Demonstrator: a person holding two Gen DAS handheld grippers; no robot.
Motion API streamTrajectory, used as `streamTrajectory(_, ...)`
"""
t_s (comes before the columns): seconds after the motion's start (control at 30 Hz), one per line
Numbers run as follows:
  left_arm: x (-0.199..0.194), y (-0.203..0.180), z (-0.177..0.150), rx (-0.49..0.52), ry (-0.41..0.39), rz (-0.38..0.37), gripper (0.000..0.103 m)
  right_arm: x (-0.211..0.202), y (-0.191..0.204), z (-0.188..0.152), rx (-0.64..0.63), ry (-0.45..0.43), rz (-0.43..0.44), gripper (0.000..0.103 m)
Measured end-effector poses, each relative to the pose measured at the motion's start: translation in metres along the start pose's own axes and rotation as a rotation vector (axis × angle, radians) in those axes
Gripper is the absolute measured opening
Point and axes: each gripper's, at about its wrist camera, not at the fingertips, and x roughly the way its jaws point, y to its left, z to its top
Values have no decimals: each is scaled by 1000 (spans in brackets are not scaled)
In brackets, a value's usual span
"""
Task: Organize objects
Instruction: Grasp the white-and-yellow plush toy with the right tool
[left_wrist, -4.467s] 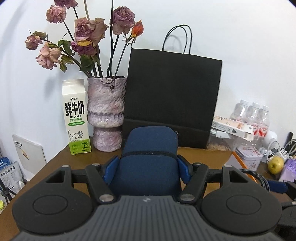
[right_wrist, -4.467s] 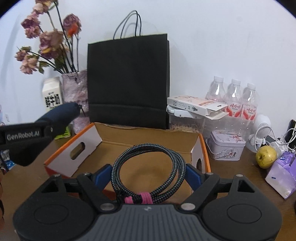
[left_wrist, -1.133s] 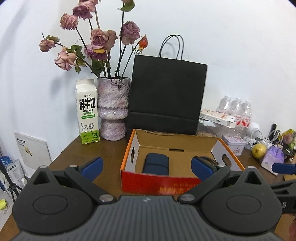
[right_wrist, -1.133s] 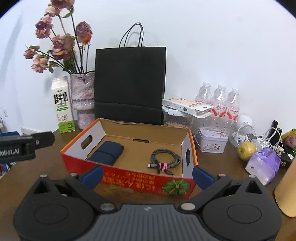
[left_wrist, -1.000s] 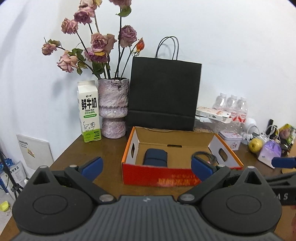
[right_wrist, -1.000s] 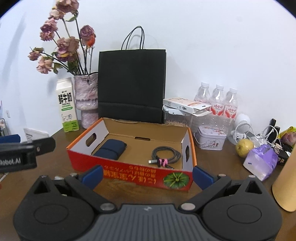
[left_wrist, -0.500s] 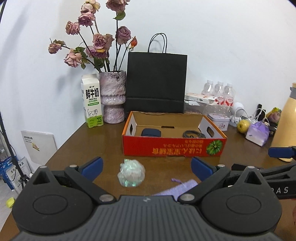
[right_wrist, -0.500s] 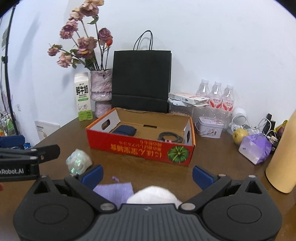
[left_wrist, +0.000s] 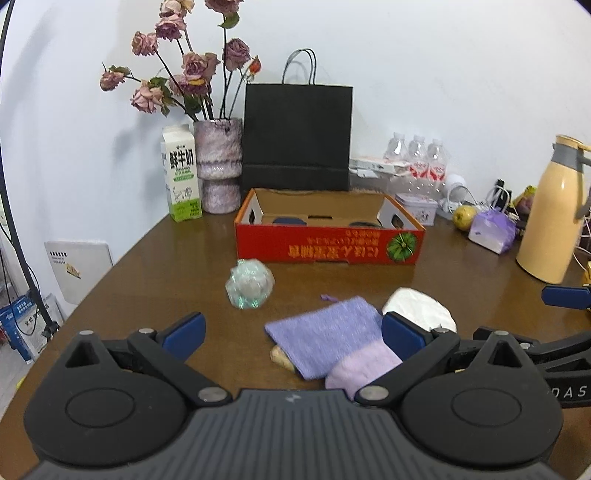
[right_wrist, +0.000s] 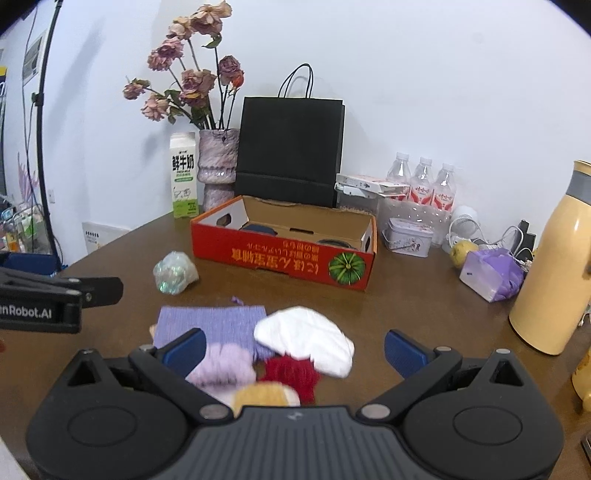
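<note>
Red box (right_wrist: 288, 254) holding navy pouch (right_wrist: 258, 228), coiled cable (right_wrist: 334, 242), both tongs spread

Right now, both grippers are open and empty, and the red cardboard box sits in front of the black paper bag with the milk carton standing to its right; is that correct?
Not quite: the milk carton stands to the left of the red cardboard box, beside the vase, as the left wrist view shows. The rest holds: both grippers open and empty, box before the black paper bag.
</note>
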Motion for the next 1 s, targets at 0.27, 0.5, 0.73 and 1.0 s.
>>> streamTrajectory(0.27, -11, -8, -27, -8, 35, -23, 103, -20, -6, -33, -17, 19, 5, 103)
streamTrajectory(0.5, -18, -13, -49, 9, 59, -38, 103, -23, -9, -60, -29, 59, 14, 103)
streamTrajectory(0.73, -15, -14, -64, 16, 83, -45, 103, -14, -6, -76, -49, 93, 21, 103)
streamTrajectory(1.0, -5, -8, -67, 7, 107, -26, 103, 11, 3, -76, -111, 108, 32, 103)
